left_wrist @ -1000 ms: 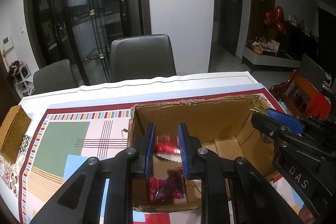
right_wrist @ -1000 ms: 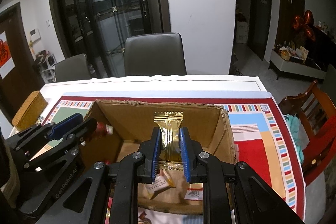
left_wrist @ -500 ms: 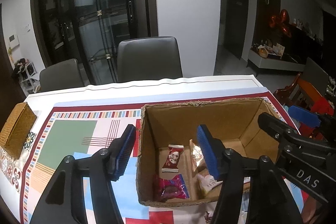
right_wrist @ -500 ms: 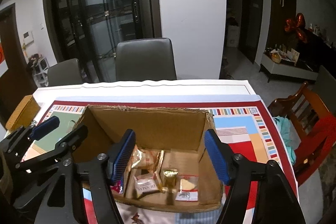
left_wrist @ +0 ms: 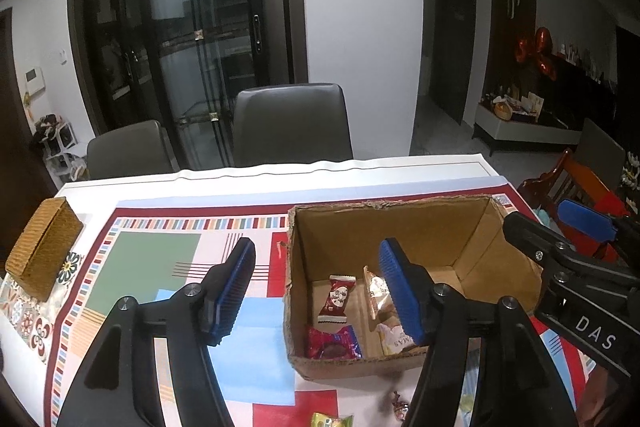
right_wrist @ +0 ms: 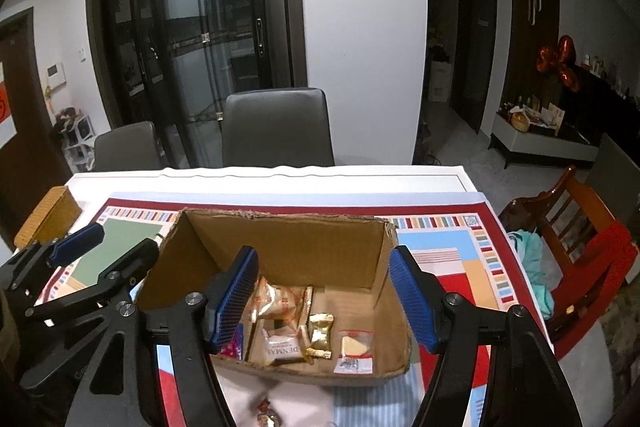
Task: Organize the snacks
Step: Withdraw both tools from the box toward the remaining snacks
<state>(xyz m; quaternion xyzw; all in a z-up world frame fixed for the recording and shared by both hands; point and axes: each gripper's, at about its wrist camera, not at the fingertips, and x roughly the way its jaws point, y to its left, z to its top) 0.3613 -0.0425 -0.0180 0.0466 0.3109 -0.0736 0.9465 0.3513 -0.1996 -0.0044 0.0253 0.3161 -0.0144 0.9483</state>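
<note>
Now both grippers hang above the cardboard box (right_wrist: 280, 247) near the worktop's front edge; the left gripper (left_wrist: 318, 291) is opening with nothing between its jaws, the right gripper (right_wrist: 324, 301) gapes empty; wrapped snacks (right_wrist: 316, 335) lie inside the box (a drop apparently done); next, fetch the loose candies (left_wrist: 398, 403) at the front edge.

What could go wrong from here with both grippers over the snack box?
1. Left gripper is opening with nothing between its jaws; its right finger hangs over the cardboard box and might snag the ragged wall.
2. Right gripper sits close beside it, so the two could collide.
3. Loose candies near the table edge may be knocked off.
</note>
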